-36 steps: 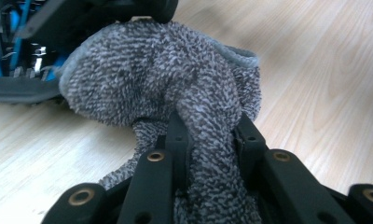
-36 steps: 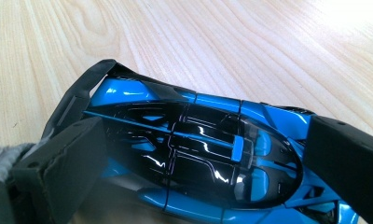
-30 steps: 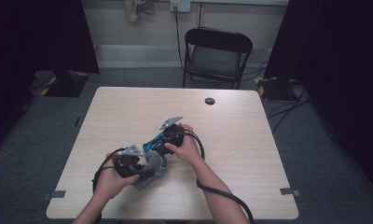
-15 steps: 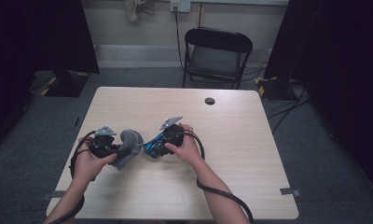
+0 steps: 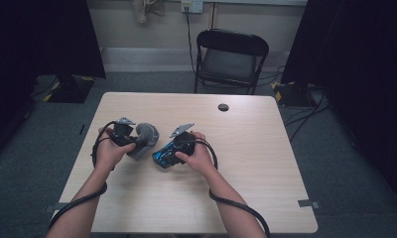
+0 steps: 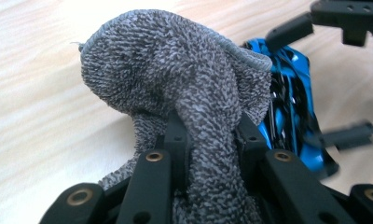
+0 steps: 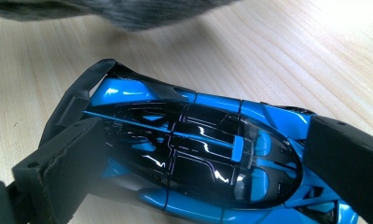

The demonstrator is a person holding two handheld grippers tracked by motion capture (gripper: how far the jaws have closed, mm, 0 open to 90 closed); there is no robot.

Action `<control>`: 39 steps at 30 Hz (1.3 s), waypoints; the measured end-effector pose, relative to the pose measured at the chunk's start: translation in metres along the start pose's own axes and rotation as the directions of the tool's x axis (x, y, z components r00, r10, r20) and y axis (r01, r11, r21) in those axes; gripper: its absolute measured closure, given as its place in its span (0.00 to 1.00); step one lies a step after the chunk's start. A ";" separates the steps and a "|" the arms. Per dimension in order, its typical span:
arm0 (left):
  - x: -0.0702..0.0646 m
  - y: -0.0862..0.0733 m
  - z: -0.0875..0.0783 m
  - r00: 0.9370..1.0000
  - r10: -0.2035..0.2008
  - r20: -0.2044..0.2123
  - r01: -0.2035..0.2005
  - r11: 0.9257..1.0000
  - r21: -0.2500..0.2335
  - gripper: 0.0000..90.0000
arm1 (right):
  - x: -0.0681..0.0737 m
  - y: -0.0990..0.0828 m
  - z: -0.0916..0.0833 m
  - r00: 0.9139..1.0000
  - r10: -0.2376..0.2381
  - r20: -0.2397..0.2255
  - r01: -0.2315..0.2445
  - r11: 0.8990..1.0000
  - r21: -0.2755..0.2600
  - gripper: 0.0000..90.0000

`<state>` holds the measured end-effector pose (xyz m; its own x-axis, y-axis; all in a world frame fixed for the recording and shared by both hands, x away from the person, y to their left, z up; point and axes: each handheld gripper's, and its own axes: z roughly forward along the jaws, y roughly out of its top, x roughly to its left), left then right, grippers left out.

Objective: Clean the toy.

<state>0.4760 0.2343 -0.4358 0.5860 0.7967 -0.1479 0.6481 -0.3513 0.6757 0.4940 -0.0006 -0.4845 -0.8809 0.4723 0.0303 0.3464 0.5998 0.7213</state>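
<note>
So the blue toy car (image 5: 165,154) sat on the wooden table (image 5: 266,163), a bit left of the middle, with my right gripper (image 5: 172,150) clamped across its body (black jaws pressed against both sides in the right gripper view). Just beside it to the left, my left gripper (image 5: 137,139) had a bunched grey cloth (image 6: 175,88) pinched tight between its jaws. A black folding chair (image 5: 231,59) stood behind the table.
</note>
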 end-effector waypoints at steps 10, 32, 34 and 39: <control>-0.005 0.026 0.043 1.000 0.026 -0.013 -0.026 1.000 0.002 0.80 | 0.001 -0.001 0.000 1.000 0.004 0.001 -0.004 1.000 -0.005 0.00; -0.003 0.018 0.067 0.999 -0.021 -0.024 0.021 1.000 -0.004 0.58 | 0.000 0.001 0.000 1.000 0.000 0.000 0.000 1.000 0.004 0.00; -0.003 0.017 0.066 1.000 -0.020 -0.017 0.020 1.000 0.002 0.65 | 0.000 0.001 0.000 1.000 0.001 0.000 -0.001 1.000 0.005 0.00; -0.005 0.021 0.070 0.998 -0.001 -0.058 0.001 1.000 0.011 0.76 | 0.000 0.001 0.000 1.000 0.001 0.000 -0.001 1.000 0.005 0.00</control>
<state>0.5206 0.1881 -0.4709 0.5562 0.8243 -0.1060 0.6542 -0.3556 0.6675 0.4940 0.0000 -0.4841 -0.8807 0.4726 0.0310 0.3487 0.6026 0.7178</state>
